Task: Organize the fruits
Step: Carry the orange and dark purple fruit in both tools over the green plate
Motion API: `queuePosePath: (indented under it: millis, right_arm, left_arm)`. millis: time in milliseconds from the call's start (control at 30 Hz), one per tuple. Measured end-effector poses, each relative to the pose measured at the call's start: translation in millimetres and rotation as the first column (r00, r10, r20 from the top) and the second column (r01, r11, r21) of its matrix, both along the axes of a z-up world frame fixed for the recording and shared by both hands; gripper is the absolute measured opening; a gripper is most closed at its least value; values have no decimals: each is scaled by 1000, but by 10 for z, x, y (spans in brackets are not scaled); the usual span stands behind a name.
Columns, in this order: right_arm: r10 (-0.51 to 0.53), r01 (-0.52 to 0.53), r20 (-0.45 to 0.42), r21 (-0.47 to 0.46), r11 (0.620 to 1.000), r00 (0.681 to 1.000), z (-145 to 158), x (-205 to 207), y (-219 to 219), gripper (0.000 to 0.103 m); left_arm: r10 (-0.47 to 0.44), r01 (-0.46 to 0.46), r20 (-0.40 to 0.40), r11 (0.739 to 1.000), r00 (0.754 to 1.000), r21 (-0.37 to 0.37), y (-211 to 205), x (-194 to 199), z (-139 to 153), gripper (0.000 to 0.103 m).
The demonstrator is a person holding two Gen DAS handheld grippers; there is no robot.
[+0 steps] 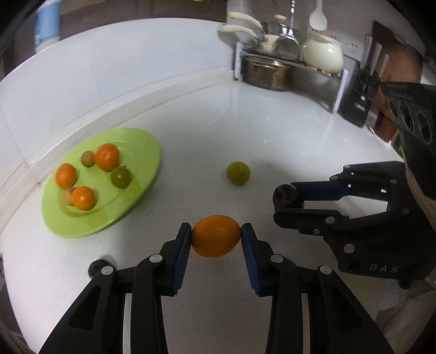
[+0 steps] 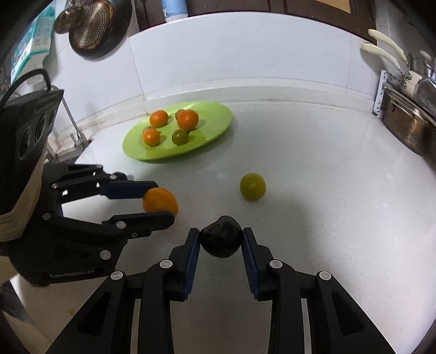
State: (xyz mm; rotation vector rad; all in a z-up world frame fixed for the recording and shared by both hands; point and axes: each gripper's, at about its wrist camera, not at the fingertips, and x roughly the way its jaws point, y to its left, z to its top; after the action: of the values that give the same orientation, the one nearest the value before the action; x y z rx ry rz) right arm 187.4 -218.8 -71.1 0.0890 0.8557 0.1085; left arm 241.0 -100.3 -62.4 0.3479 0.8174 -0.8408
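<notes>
White counter: left gripper clamps an orange, right gripper a dark fruit; carry both gently toward the plate at eleven o'clock.

White counter, rack w/ steel pot & cream teapot; strainer on wall.

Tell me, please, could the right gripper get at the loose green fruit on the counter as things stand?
Probably not yet: the path to the green fruit looks open, but the right gripper is already shut on a dark fruit.
</notes>
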Motion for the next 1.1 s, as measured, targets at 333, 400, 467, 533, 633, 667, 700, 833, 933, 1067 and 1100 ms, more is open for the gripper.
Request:
queuePosePath:
  millis: [333, 400, 467, 533, 633, 667, 700, 833, 933, 1067, 1100]
  right_arm:
    - [16, -18, 56, 36, 999, 998, 229, -8, 19, 32]
    - [25, -28, 71, 40, 999, 997, 287, -4, 44, 32]
    - [35, -39, 89, 50, 998, 995, 346, 2, 71, 32]
    - [44, -50, 101, 55, 997, 994, 397, 16, 100, 32]
    - [60, -67, 127, 51, 996, 990, 477, 40, 141, 32]
    - [65, -73, 136, 51, 996, 989, 509, 52, 162, 32]
    - [69, -77, 143, 51, 996, 987, 532, 60, 173, 32]
    - [86, -95, 173, 44, 994, 981, 635, 109, 243, 32]
    - [100, -110, 195, 41, 993, 976, 716, 159, 295, 32]
    - [111, -124, 220, 49, 991, 969, 806, 256, 332, 32]
    - [113, -128, 224, 53, 990, 968, 822, 283, 335, 32]
  left_arm:
    - [127, -125, 41, 991, 991, -44, 161, -108, 316, 37]
    - [153, -150, 44, 987, 987, -65, 192, -117, 381, 37]
    - [180, -175, 52, 982, 982, -77, 230, -120, 440, 37]
    - [206, -200, 60, 976, 977, -86, 282, -125, 498, 37]
    - [241, -234, 81, 968, 967, -92, 359, -129, 570, 37]
    - [249, -241, 86, 966, 965, -93, 378, -132, 587, 37]
    - [258, -250, 92, 964, 962, -95, 399, -134, 608, 37]
    - [292, -282, 108, 954, 950, -106, 489, -106, 698, 37]
    - [316, -303, 119, 946, 941, -114, 537, -69, 769, 37]
    - [339, -323, 136, 938, 931, -125, 587, 21, 854, 37]
    - [342, -326, 138, 937, 929, -128, 595, 44, 873, 37]
